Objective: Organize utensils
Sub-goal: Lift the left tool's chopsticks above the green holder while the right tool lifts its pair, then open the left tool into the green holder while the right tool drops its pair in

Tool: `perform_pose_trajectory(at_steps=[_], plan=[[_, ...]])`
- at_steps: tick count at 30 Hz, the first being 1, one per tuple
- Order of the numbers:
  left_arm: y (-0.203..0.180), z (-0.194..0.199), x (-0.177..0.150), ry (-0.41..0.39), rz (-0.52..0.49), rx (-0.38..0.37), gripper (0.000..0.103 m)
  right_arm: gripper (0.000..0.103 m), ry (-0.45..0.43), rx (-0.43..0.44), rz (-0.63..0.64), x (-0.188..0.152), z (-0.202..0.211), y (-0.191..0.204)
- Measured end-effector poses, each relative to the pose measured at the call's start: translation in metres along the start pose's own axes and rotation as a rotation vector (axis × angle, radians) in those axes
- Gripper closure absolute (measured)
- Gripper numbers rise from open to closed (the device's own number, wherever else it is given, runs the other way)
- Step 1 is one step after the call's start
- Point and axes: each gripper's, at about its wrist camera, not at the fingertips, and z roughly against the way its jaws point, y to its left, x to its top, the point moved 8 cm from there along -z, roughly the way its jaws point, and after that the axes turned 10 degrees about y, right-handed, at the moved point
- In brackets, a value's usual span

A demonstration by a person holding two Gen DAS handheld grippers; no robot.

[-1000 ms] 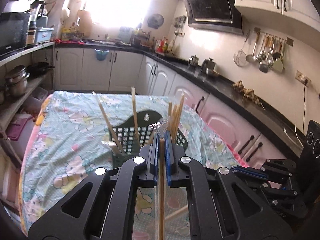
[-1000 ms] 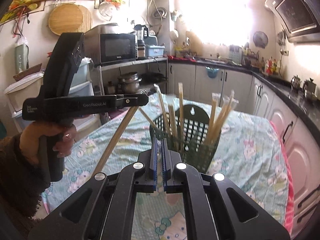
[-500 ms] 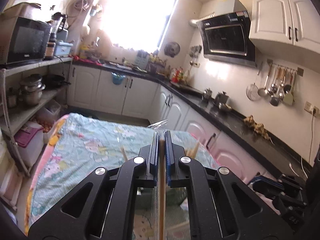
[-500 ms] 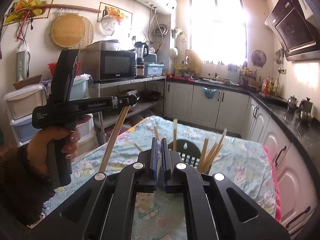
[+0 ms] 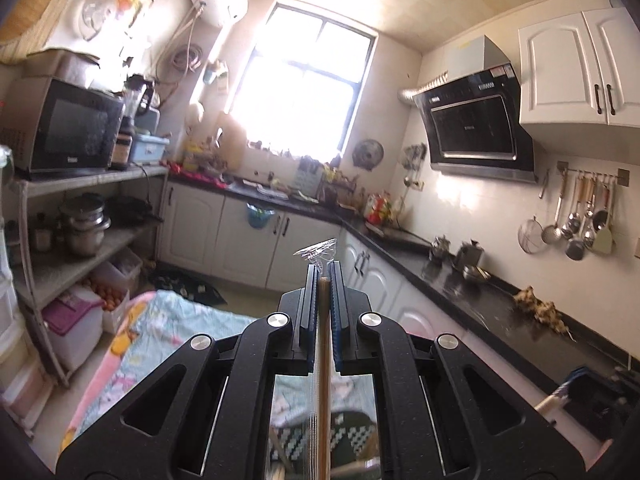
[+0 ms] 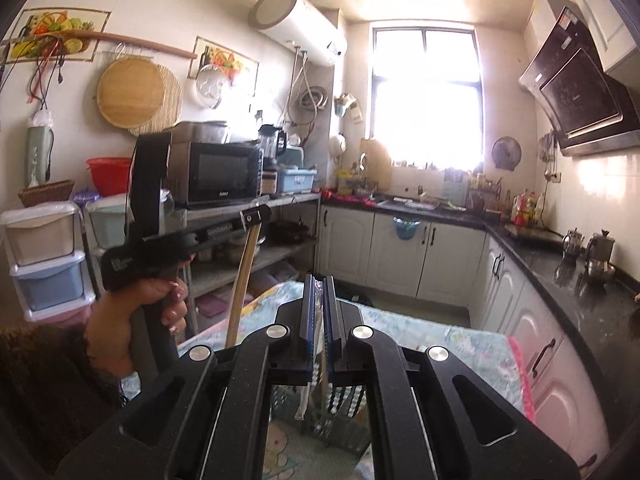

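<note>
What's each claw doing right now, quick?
Left claw: shut on wrapped chopsticks.
Right claw: shut on a clear plastic wrapper.

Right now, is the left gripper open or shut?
Shut. The left gripper clamps a wrapped chopstick, its pads pressing both sides.

2 tools: left tool [image 5: 324, 276], right tool [image 6: 317, 300]; 1 chopstick [image 5: 324, 360] per tool; 1 basket [image 6: 344, 420].
</note>
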Motion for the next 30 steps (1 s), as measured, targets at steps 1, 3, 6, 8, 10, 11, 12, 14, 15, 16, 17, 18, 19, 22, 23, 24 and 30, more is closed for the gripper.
perform_pose_trajectory(at_steps=[1, 3, 6, 8, 10, 11, 12, 14, 15, 16, 17, 18, 19, 22, 23, 24, 30], plan=[[-0.001, -0.003, 0.004, -0.012, -0.001, 0.009, 0.1, 0.099, -0.012, -0.005, -0.002, 0.006, 0.002, -0.004], [-0.002, -0.007, 0.009, -0.033, 0.001, 0.026, 0.1, 0.099, -0.03, -0.02, 0.0, 0.016, 0.004, -0.01], [-0.004, -0.017, 0.013, -0.061, 0.006, 0.056, 0.1, 0.099, -0.051, -0.036, 0.003, 0.029, 0.005, -0.018], [-0.006, -0.024, 0.013, -0.074, 0.005, 0.077, 0.1, 0.099, -0.06, -0.043, 0.004, 0.035, 0.004, -0.023], [-0.007, -0.03, 0.01, -0.086, 0.009, 0.093, 0.1, 0.099, -0.064, -0.049, 0.001, 0.038, 0.001, -0.026], [-0.007, -0.033, 0.009, -0.091, 0.012, 0.101, 0.1, 0.099, -0.064, -0.052, -0.003, 0.039, -0.002, -0.028], [-0.008, -0.037, 0.007, -0.097, 0.015, 0.107, 0.1, 0.099, -0.06, -0.052, -0.007, 0.039, -0.006, -0.031], [-0.009, -0.044, 0.003, -0.111, 0.005, 0.13, 0.1, 0.099, -0.052, -0.055, -0.013, 0.038, -0.013, -0.034], [-0.01, -0.046, 0.0, -0.116, -0.004, 0.137, 0.1, 0.099, -0.046, -0.052, -0.015, 0.037, -0.018, -0.035], [-0.01, -0.049, -0.002, -0.117, -0.01, 0.14, 0.1, 0.099, -0.04, -0.05, -0.015, 0.036, -0.022, -0.036], [-0.011, -0.052, -0.005, -0.117, -0.016, 0.143, 0.1, 0.099, -0.032, -0.054, -0.013, 0.033, -0.028, -0.037], [-0.012, -0.055, -0.009, -0.122, -0.022, 0.142, 0.1, 0.099, -0.024, -0.055, -0.012, 0.031, -0.034, -0.037], [-0.012, -0.057, -0.011, -0.124, -0.024, 0.138, 0.1, 0.099, -0.01, -0.056, -0.012, 0.028, -0.041, -0.038], [-0.01, -0.064, -0.018, -0.125, -0.024, 0.131, 0.1, 0.099, 0.021, -0.05, -0.018, 0.018, -0.059, -0.04], [-0.009, -0.066, -0.019, -0.123, -0.024, 0.129, 0.1, 0.099, 0.028, -0.054, -0.018, 0.015, -0.064, -0.04], [-0.009, -0.068, -0.021, -0.124, -0.027, 0.127, 0.1, 0.099, 0.037, -0.055, -0.018, 0.012, -0.069, -0.04], [-0.009, -0.076, -0.03, -0.1, -0.039, 0.106, 0.1, 0.099, 0.095, -0.047, -0.034, -0.006, -0.099, -0.042]])
